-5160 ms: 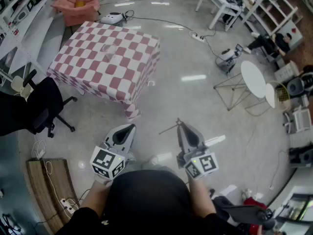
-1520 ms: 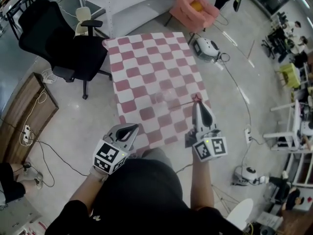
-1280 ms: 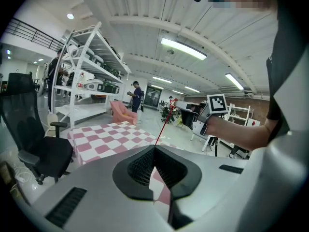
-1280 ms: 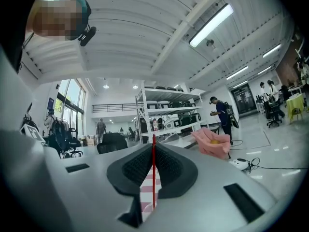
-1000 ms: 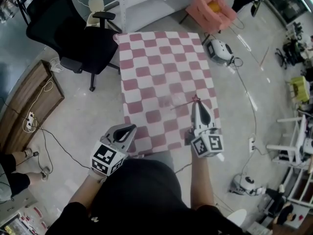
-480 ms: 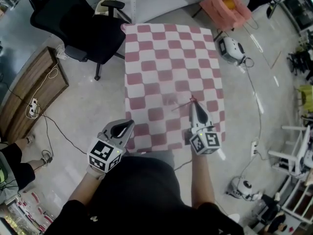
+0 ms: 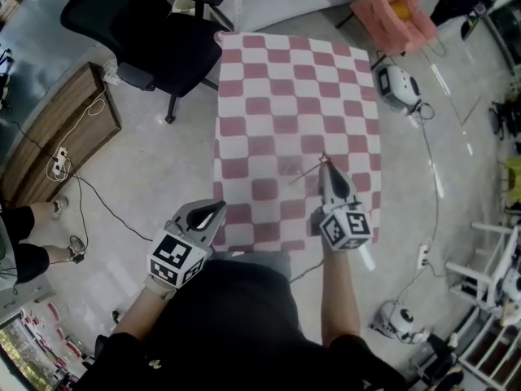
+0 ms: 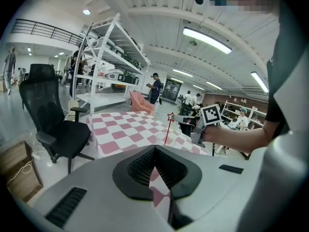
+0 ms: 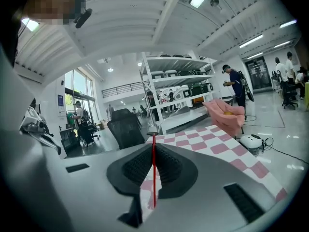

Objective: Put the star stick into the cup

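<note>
My right gripper (image 7: 325,169) is shut on the star stick (image 7: 308,173), a thin red stick with a small red star at its top. It holds the stick over the near right part of the red-and-white checked table (image 7: 269,80). In the right gripper view the stick (image 9: 154,173) stands upright between the pads. A clear cup (image 7: 289,167) shows only faintly on the cloth, just left of the stick. My left gripper (image 7: 213,212) hangs off the table's near left corner, jaws together and empty. In the left gripper view the star stick (image 8: 167,129) hangs down from the right gripper (image 8: 181,121).
A black office chair (image 7: 155,31) stands at the table's far left corner. A pink armchair (image 7: 399,10) and a white device with cables (image 7: 399,84) sit to the right. A wooden board (image 7: 57,137) lies on the floor at the left. White shelving (image 8: 108,62) stands behind the table.
The person has walked up to the table, which now lies straight ahead. The right gripper has carried the stick over the cloth near the cup. The left gripper has stayed low and shut.
</note>
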`<state>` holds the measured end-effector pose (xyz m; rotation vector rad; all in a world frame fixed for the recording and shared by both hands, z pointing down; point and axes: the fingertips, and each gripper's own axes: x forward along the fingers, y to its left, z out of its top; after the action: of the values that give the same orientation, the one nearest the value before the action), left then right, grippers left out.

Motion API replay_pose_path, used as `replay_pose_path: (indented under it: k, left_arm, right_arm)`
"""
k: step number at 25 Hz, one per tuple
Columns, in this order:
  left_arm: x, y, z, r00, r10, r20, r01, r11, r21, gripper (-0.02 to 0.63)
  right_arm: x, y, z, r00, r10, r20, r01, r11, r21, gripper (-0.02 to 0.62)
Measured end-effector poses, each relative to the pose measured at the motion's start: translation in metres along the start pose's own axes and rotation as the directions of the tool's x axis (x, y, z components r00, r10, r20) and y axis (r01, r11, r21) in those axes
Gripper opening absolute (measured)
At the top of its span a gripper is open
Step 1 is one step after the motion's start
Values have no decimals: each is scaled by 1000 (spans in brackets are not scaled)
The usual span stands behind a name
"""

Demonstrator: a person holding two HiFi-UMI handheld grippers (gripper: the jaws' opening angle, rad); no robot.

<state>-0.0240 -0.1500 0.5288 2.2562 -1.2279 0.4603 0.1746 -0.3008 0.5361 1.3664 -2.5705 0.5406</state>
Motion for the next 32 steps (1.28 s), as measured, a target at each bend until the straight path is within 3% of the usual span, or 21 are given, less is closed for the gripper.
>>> replay_pose_path:
  k: [25,32]
  left_arm:
    - [-9,9,-6,999,43,19,-43,999,-34,40]
    - [-13,11,0,998,30,48,-28,999,-27,40]
  right_arm:
    - [40,-14,-4,998,30,-58,-27,998,51,31]
    - [35,-10,-6,997,12,-71,-9,999,52,147]
